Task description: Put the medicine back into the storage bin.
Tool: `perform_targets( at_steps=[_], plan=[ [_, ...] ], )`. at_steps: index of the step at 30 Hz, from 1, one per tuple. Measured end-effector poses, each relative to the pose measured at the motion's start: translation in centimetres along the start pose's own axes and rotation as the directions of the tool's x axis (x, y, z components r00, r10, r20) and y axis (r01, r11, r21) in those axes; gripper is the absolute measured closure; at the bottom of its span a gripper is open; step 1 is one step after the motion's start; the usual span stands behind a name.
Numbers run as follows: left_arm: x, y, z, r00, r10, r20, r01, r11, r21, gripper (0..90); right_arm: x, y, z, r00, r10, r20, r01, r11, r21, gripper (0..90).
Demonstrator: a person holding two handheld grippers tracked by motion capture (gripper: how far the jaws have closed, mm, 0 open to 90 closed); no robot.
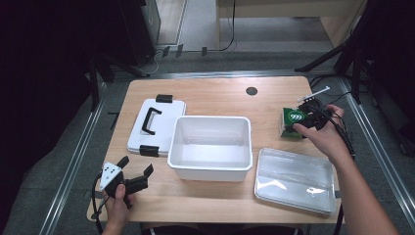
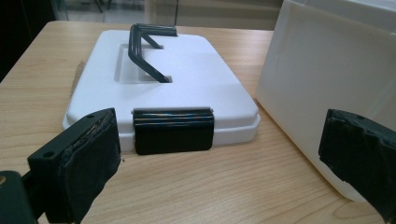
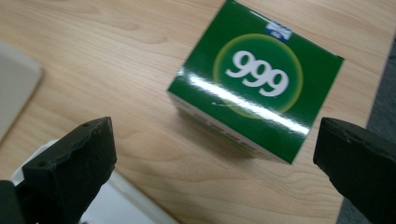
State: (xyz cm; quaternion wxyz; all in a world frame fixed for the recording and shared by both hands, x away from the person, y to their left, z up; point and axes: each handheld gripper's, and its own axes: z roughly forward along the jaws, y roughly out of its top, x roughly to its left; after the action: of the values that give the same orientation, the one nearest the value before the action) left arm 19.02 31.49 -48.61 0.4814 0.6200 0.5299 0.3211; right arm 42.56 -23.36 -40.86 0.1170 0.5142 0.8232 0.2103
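Note:
A green box [image 1: 292, 119] marked 999 lies near the table's right edge. My right gripper [image 1: 304, 117] hovers just above and beside it. In the right gripper view the box [image 3: 257, 102] sits beyond the wide-open jaws of that gripper [image 3: 215, 158], untouched by either pad. My left gripper [image 1: 135, 165] rests at the front left corner, open and holding nothing. In its own view the left gripper [image 2: 219, 154] faces a white lid [image 2: 187, 70] with a black handle and a black latch [image 2: 173, 130], with the white bin's wall [image 2: 327, 93] at the right.
The deep white bin [image 1: 211, 119] stands mid-table. The white lid [image 1: 166, 117] lies flat to its left. A clear plastic lid [image 1: 296, 178] lies at the front right, just in front of the green box. A round cable hole [image 1: 251, 91] is at the back.

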Motion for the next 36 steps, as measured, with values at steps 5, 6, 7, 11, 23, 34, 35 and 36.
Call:
perform_targets(
  at_steps=[5, 6, 7, 11, 23, 34, 35, 36],
  plan=[
    [0.0, 0.0, 0.0, 1.0000, -0.002, 0.000, 0.002, 1.0000, 0.000, 0.0, -0.2, 0.5, 0.8, 0.9977, 0.061, 0.030, -0.062, 0.998, 0.013, 0.0],
    [0.0, 0.0, 0.0, 1.0000, -0.002, 0.000, 0.002, 1.0000, -0.001, 0.0, -0.3, 0.6, 0.9, 0.9967, 0.071, 0.039, -0.072, 0.997, 0.018, 0.0],
    [0.0, 0.0, 0.0, 1.0000, -0.003, 0.000, 0.003, 1.0000, -0.001, 0.0, -0.3, 0.8, 1.1, 0.9955, 0.082, 0.048, -0.083, 0.996, 0.019, 0.0],
    [0.0, 0.0, 0.0, 1.0000, -0.001, 0.001, 0.001, 1.0000, 0.000, 0.0, -0.1, 1.1, 1.7, 0.9926, 0.108, 0.056, -0.110, 0.993, 0.038, 0.0],
    [-0.1, 0.0, -0.1, 1.0000, 0.000, 0.002, 0.000, 1.0000, 0.002, 0.0, -0.2, 2.0, 3.8, 0.9657, 0.228, 0.125, -0.237, 0.970, 0.061, 0.0],
    [0.0, -0.1, -0.1, 1.0000, 0.000, 0.004, 0.000, 1.0000, 0.003, 0.0, -0.5, 2.7, 5.1, 0.9378, 0.294, 0.185, -0.307, 0.950, 0.049, 0.0],
    [0.0, -0.1, -0.1, 1.0000, -0.001, 0.004, 0.001, 1.0000, 0.003, 0.0, -0.5, 2.7, 5.2, 0.9384, 0.289, 0.189, -0.304, 0.951, 0.055, 0.0],
    [0.0, -0.1, -0.1, 1.0000, -0.002, 0.004, 0.002, 1.0000, 0.003, 0.0, -0.6, 2.7, 5.6, 0.9379, 0.294, 0.185, -0.309, 0.949, 0.059, 0.0]
  ],
)
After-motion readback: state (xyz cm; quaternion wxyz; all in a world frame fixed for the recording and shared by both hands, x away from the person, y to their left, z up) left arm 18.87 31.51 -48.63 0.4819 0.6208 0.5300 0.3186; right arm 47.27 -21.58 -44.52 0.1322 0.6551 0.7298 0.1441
